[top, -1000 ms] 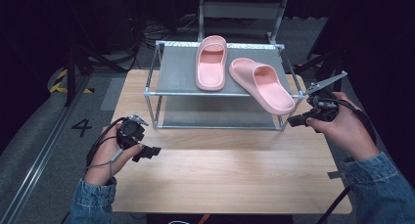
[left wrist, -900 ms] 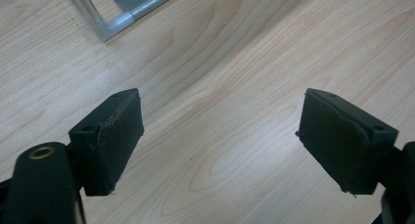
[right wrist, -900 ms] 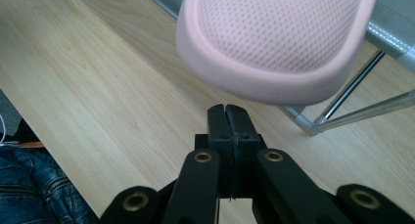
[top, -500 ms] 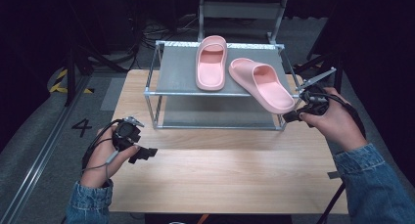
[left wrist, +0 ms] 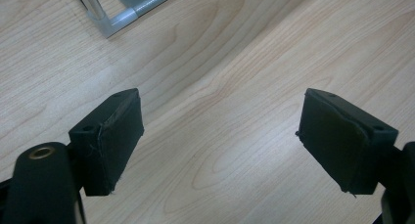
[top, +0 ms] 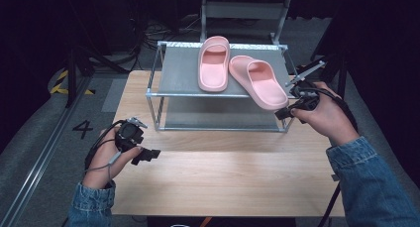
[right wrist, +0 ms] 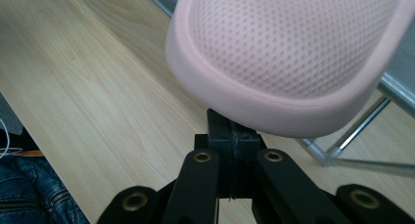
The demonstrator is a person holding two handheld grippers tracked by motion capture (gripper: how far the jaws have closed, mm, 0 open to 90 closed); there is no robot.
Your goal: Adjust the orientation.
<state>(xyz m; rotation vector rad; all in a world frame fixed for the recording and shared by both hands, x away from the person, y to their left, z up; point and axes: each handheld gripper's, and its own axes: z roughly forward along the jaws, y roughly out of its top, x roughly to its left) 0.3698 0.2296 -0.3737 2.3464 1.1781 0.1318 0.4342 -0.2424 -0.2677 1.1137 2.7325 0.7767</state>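
Note:
Two pink slippers lie on the top shelf of a metal rack (top: pixel 183 68). The left slipper (top: pixel 214 63) lies straight. The right slipper (top: pixel 257 81) lies slanted, its heel jutting over the shelf's front right edge. My right gripper (top: pixel 283 113) is shut, its tips just under that heel. In the right gripper view the pads (right wrist: pixel 234 133) meet flat with nothing between them, and the slipper's dotted sole (right wrist: pixel 293 48) hangs right above. My left gripper (top: pixel 147 155) is open over the bare wooden table (top: pixel 223 172), left of the rack, holding nothing (left wrist: pixel 220 121).
The rack's lower level (top: pixel 218 120) holds nothing. A rack foot (left wrist: pixel 120 19) stands ahead of the left gripper, and a rack leg (right wrist: pixel 359 123) is close beside the right one. A grey chair (top: pixel 245 11) stands behind the table. The floor around is dark.
My right hand has slid left, bringing its shut gripper in under the right slipper's heel. The left hand has stayed where it was.

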